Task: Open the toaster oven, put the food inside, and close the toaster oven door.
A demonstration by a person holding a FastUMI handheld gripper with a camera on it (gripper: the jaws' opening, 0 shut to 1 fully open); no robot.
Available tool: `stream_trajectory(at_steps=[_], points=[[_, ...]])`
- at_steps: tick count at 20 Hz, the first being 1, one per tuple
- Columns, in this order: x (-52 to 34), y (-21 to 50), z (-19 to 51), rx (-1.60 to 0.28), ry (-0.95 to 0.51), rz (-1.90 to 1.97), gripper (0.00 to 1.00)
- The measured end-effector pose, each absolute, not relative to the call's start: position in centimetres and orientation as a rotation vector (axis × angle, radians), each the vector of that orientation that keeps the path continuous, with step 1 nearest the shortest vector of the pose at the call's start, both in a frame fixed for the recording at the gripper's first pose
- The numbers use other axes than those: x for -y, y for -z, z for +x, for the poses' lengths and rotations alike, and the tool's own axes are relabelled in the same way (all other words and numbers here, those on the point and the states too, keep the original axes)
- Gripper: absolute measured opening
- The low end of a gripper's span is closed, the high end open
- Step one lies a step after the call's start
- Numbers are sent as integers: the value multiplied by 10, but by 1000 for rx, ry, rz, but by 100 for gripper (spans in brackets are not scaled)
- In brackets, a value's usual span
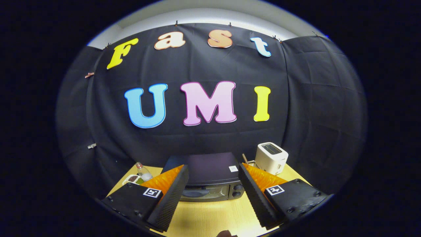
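Hovering above the bench [210,219], the claw [213,189] is spread wide, holding nothing; the toaster oven [210,179] sits just ahead between its fingers, door seemingly closed.

- The gripper [213,197] is held level above the table, facing straight ahead.
- Its two fingers [171,200] are spread wide apart, and nothing is between them.
- The ridged inner faces of the pads [258,200] angle toward each other and touch nothing.
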State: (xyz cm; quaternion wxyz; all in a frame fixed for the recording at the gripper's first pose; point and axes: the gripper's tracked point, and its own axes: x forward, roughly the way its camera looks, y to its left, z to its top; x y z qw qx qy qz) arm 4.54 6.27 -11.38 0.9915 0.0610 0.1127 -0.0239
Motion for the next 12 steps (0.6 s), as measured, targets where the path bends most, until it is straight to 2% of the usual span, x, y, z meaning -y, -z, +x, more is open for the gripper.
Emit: stream_trajectory(at_steps=[6,12], points=[[-43,63,15,-132,41,88,99],[-43,47,-8,-113,31,60,99]])
